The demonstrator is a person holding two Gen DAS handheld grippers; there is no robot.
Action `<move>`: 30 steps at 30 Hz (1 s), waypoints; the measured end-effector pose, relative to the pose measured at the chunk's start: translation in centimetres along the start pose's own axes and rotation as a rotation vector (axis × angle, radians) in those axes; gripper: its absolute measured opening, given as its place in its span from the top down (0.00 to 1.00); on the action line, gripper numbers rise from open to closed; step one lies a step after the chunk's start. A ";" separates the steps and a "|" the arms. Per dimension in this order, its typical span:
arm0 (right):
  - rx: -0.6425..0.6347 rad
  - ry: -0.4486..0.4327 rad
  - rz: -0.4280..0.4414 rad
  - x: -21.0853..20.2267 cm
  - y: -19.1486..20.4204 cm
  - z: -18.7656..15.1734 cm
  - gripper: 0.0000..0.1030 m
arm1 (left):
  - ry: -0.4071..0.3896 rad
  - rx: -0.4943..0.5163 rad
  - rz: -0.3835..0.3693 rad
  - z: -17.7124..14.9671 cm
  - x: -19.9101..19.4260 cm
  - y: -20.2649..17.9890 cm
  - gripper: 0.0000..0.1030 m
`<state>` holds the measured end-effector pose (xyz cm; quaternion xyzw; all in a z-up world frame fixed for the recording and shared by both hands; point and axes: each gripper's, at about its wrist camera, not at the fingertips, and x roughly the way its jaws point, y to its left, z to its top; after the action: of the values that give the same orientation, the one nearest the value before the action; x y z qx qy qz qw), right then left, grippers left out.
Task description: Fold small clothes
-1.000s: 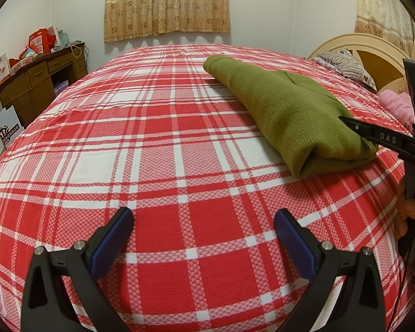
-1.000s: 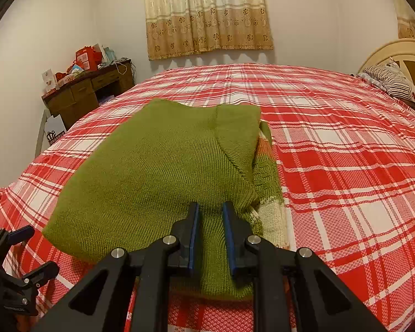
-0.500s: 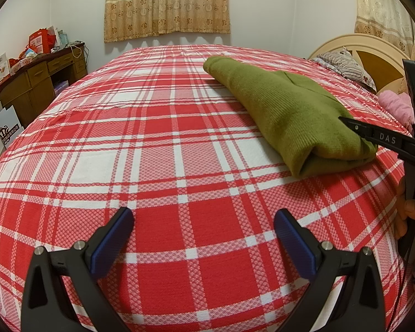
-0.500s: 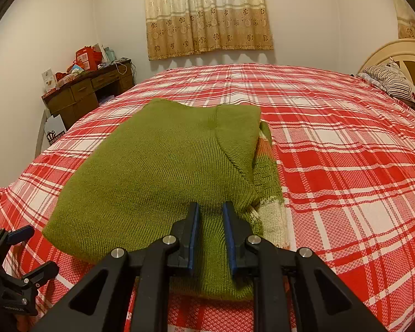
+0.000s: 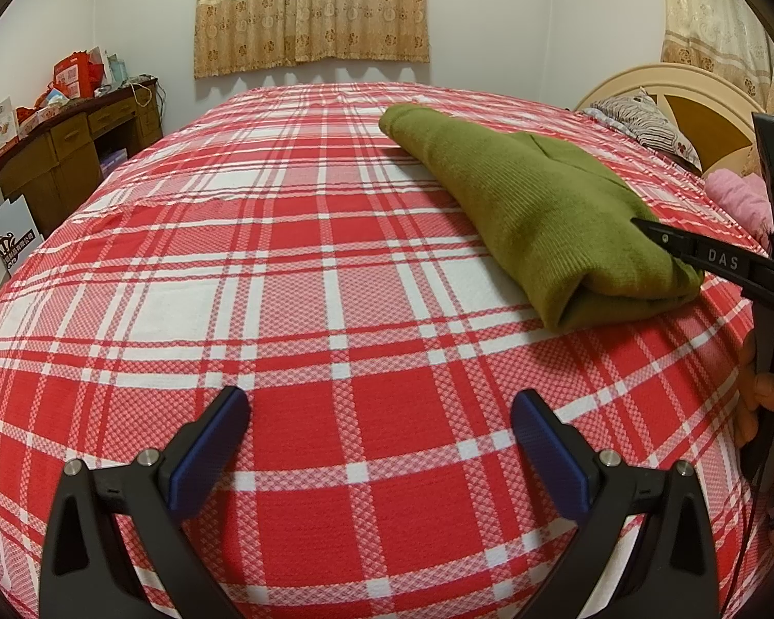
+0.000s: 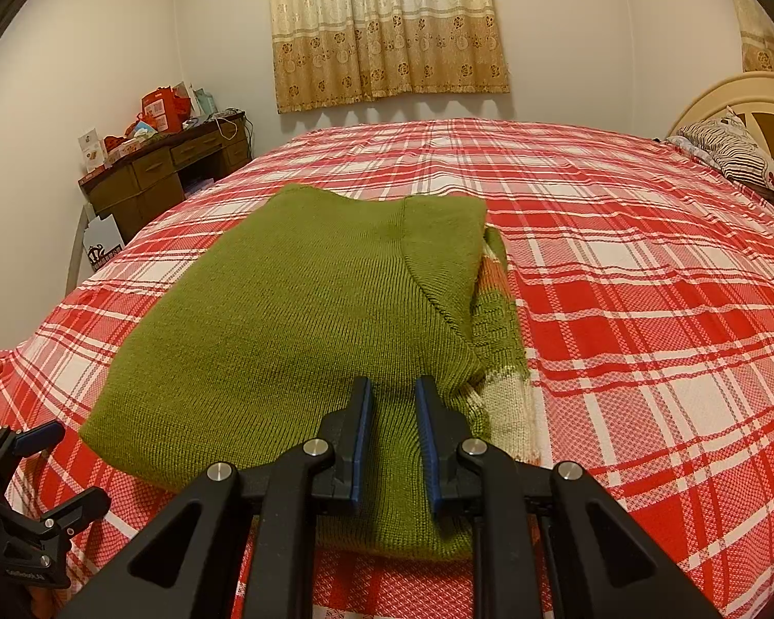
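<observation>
progress: green sweater (image 6: pixel 304 340) already folded into a compact stack on the bed (image 5: pixel 294 309); sleeves tucked in, layers stacked. Judged late stage, maybe 1 fold or just a tidy-up left.
left to do: near edge looks uneven, w/ a cream/patterned under-layer poking out on the right side of the stack; prob. needs squaring off. No other small clothes seen waiting on the plaid, apart from smth pink (image 5: pixel 732 196) by the headboard, can't tell what it is.
sweater loc: near the front edge of the bed, directly ahead of the right claw (image 6: pixel 392 412); in left wrist view it lies to the right, well apart from the left claw (image 5: pixel 379 438).
right claw: narrow, blue pads close together w/ a pinch of green knit rising between them at the near edge of the stack; reads as gripping the sweater.
left claw: wide, nothing between the pads, hovering over bare plaid sheet.
sweater material: ribbed knit, thick, soft, matte olive green; rounded puffy fold edges, not crisp creases. Will spring back some, so folds may slump.
bed cover: red/white plaid woven cloth, fine check texture, lies flat, few wrinkles.
claw build: black hard plastic arms, silver screws, flat blue textured pads.
bkgd: beige floral curtain (image 6: pixel 387 26), brown wooden desk (image 6: pixel 165 175) w/ clutter, striped pillow (image 5: pixel 640 118).
</observation>
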<state>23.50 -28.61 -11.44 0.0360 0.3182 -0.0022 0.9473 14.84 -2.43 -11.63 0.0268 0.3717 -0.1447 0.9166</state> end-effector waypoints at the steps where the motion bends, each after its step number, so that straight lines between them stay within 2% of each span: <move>1: 0.001 -0.001 0.001 0.0 0.0 0.0 0.82 | 0.004 0.000 0.000 0.1 0.0 0.0 0.00; 3: 0.004 -0.003 0.007 -0.1 -0.1 0.0 0.82 | 0.026 0.001 -0.002 0.6 0.1 -0.1 0.00; 6: 0.017 -0.004 0.022 -0.1 -0.3 0.1 0.82 | 0.039 -0.021 -0.051 2.1 0.1 0.3 0.00; 9: 0.045 -0.004 0.045 -0.8 -0.7 0.5 0.82 | 0.004 -0.056 -0.078 4.8 -0.2 1.1 0.00; 12: 0.073 -0.047 0.059 -2.5 -1.5 1.8 0.82 | -0.032 -0.073 -0.122 8.2 0.3 1.5 0.00; 13: 0.079 -0.067 0.050 -3.1 -2.0 2.7 0.73 | -0.036 -0.076 -0.128 8.8 0.6 1.7 0.00; 14: 0.089 -0.069 0.052 -3.3 -2.5 3.3 0.48 | -0.041 -0.081 -0.136 9.7 1.1 1.6 0.00; 16: 0.140 -0.064 0.078 -3.1 -4.0 4.6 0.22 | -0.035 -0.097 -0.174 11.3 2.6 1.3 0.00; 19: 0.205 -0.025 0.161 -1.7 -6.0 6.5 0.22 | -0.002 -0.142 -0.231 13.4 5.5 0.8 0.01; 22: 0.204 0.057 0.171 1.3 -7.3 8.2 0.22 | 0.056 -0.193 -0.289 14.7 8.9 -0.1 0.06; 24: 0.213 0.108 0.171 3.2 -8.0 8.4 0.22 | 0.105 -0.232 -0.312 14.6 10.8 -0.3 0.12; 27: 0.204 0.189 0.210 6.2 -8.2 8.0 0.22 | 0.171 -0.331 -0.395 13.9 13.1 -0.3 0.12; 28: 0.194 0.203 0.213 7.0 -8.2 7.8 0.22 | 0.172 -0.353 -0.411 13.6 13.5 -0.4 0.12; 30: 0.171 0.248 0.239 8.8 -7.8 7.3 0.22 | 0.139 -0.321 -0.400 13.7 13.3 -0.9 0.12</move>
<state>34.66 -36.73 -11.49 0.1542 0.4245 0.0878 0.8879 32.89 -8.67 -10.89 -0.1830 0.4499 -0.2598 0.8346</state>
